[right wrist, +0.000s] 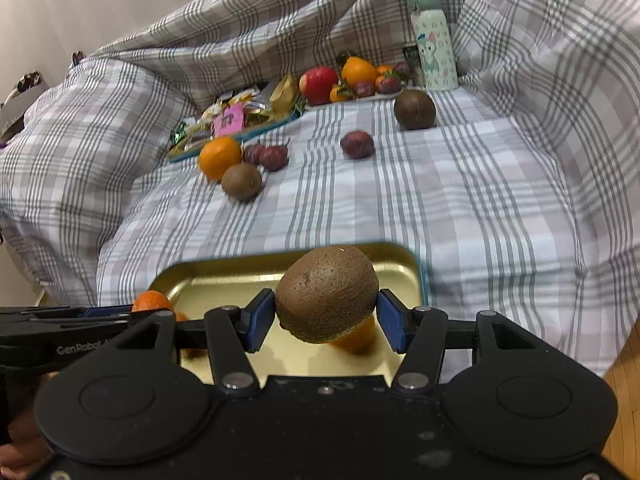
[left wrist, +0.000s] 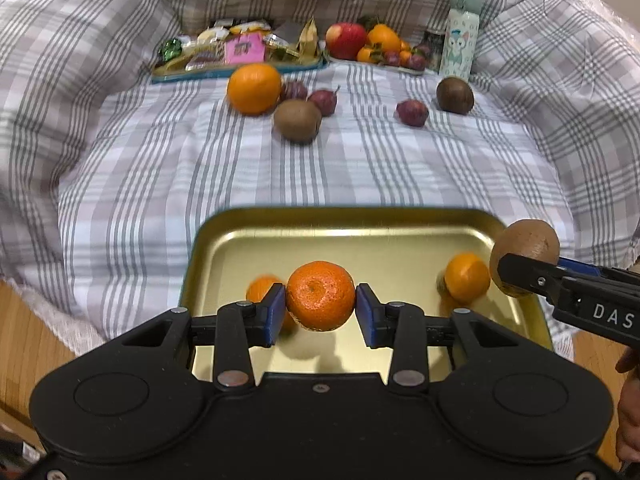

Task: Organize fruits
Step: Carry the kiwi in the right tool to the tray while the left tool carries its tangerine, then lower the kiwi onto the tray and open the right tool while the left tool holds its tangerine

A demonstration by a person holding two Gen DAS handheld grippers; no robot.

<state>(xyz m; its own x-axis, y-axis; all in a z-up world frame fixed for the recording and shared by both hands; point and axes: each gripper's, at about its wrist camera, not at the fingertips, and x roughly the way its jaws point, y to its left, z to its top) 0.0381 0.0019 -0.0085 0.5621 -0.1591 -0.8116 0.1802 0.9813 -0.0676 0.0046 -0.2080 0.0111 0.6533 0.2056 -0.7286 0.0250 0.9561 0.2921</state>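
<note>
Your left gripper [left wrist: 321, 309] is clamped on a small dimpled orange mandarin [left wrist: 321, 300], its blue pads pressing each side, and it hangs over the middle of the shallow gold metal tray [left wrist: 340, 220] at the near edge of the bed. Your right gripper [right wrist: 326, 316] is gripping a brown fuzzy kiwi [right wrist: 327, 292] over the tray's right part. Two more mandarins already lie in the tray: one at the left [left wrist: 260, 286], partly hidden behind the left pad, and one at the right [left wrist: 466, 277].

The step in hand looks like setting both fruits down. Lower each one until it is nearly resting on the metal before you let go; round fruit dropped from height will probably roll on that slick floor and may knock its neighbours. Put the mandarin in the bare patch between the two already there. For the kiwi, the right mandarin sits directly beneath it in the right wrist view, so shift toward the far right corner first. Release one gripper at a time, since both tools are close together over the tray.

Still loose on the checked grey-and-white bedspread [left wrist: 360, 168], well apart from the tray, are a large orange [left wrist: 254, 88], two kiwis [left wrist: 298, 120] [left wrist: 455, 95] and three small dark purple fruits, one of them [left wrist: 412, 112] lying alone.
</note>
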